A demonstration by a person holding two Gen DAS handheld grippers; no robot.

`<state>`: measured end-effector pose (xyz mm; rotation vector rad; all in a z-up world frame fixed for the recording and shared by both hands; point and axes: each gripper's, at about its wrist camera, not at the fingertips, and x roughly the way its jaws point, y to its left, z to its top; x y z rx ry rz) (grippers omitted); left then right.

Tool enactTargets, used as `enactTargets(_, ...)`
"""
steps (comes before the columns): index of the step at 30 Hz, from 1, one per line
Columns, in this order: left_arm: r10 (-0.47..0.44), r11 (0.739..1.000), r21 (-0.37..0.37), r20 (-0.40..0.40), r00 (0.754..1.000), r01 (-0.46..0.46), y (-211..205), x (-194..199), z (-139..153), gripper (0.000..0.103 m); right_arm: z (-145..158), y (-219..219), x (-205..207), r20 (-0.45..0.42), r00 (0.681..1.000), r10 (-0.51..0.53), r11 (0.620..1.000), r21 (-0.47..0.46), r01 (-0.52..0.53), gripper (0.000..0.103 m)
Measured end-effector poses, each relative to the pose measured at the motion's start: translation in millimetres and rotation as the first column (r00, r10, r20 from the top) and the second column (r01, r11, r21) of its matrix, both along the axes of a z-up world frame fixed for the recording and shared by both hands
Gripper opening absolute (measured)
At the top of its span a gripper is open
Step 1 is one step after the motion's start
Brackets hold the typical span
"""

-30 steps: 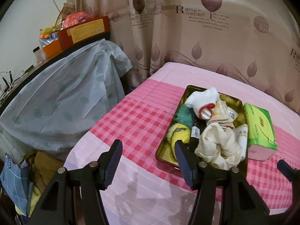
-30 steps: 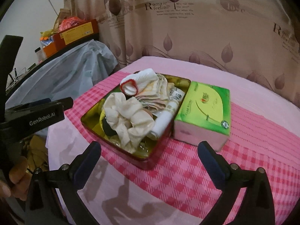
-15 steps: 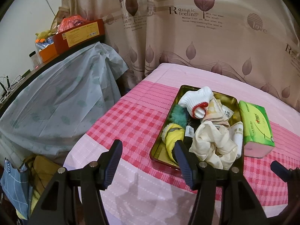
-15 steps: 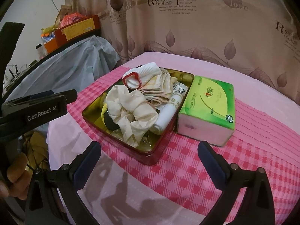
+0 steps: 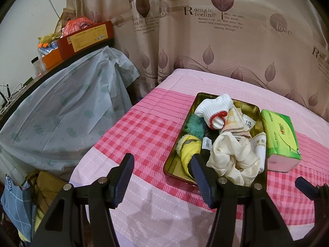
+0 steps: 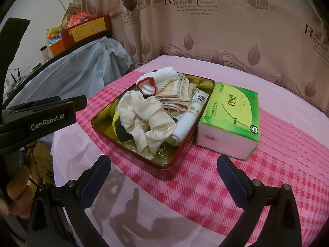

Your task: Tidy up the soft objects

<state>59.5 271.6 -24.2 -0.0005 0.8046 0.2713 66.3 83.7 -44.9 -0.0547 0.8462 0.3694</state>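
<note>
Cream cloth at frame centre tops the tin; both wide-open, empty claws, left claw and right claw, should pinch its loose folds.

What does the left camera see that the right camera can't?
Only the left view shows the fuzzy teal pom-pom in the tin and the blue checked bag on the floor. Only the right view shows the person's fingers holding the left claw's handle. Both show the tin, the cream scrunchie, the white sock and the green tissue pack.
</note>
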Motion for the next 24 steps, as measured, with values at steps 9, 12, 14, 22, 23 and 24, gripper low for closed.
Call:
enactTargets(9,-0.001,1.000,-0.001,-0.001,1.000,0.001,-1.0,0.4,-0.4,0.059,-1.0,2.5,-2.2,-0.001,1.000,0.001,1.000,-0.002,-0.001,0.102)
enactTargets(12,-0.001,1.000,0.000,0.001,1.000,0.001,-1.2,0.4,-0.4,0.059,-2.9,3.6,-4.6,-0.003,1.000,0.006,1.000,-0.006,-0.006,0.102)
enactTargets(14,0.000,1.000,0.001,-0.001,1.000,0.000,-1.1,0.3,-0.2,0.059,-3.5,3.9,-5.2,-0.004,1.000,0.009,1.000,-0.008,-0.009,0.102)
enactTargets(22,-0.002,1.000,-0.001,0.000,1.000,0.002,-1.3,0.4,-0.2,0.059,-4.4,5.6,-4.6,-0.005,1.000,0.013,1.000,-0.010,-0.013,0.102)
enactTargets(23,-0.001,1.000,0.001,0.000,1.000,0.001,-1.6,0.4,-0.1,0.059,-4.5,5.7,-4.8,-0.005,1.000,0.013,1.000,-0.011,-0.013,0.102)
enactTargets(24,-0.001,1.000,0.002,0.000,1.000,0.001,-2.1,0.5,-0.2,0.059,-4.4,5.6,-4.7,-0.006,1.000,0.013,1.000,-0.009,-0.013,0.102)
